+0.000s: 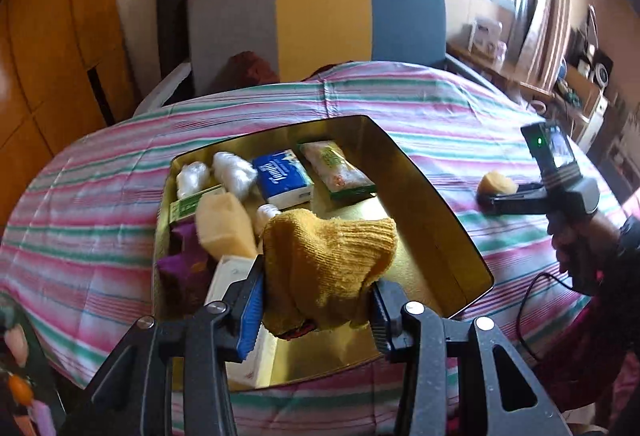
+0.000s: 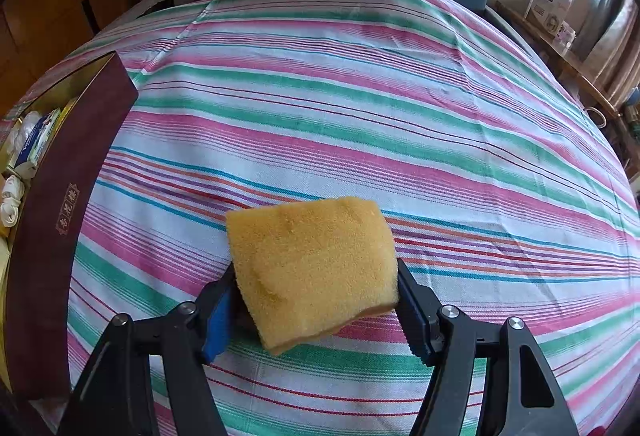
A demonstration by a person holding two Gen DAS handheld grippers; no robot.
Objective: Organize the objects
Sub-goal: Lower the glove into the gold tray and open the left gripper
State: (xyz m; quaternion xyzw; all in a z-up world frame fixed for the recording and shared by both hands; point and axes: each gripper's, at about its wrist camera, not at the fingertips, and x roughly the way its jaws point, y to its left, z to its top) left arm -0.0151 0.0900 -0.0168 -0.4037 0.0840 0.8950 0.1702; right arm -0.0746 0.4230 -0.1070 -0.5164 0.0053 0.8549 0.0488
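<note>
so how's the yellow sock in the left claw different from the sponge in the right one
The yellow sock is ribbed knit and floppy; the sponge is a porous, firm block. The sock hangs over the open gold-lined box; the sponge is over the striped cloth, outside the box. Both are yellow and clamped between pads.

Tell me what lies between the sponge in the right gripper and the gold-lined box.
Nothing but bare striped tablecloth. In the right wrist view, the sponge sits apart from the box, with only cloth between them.
</note>
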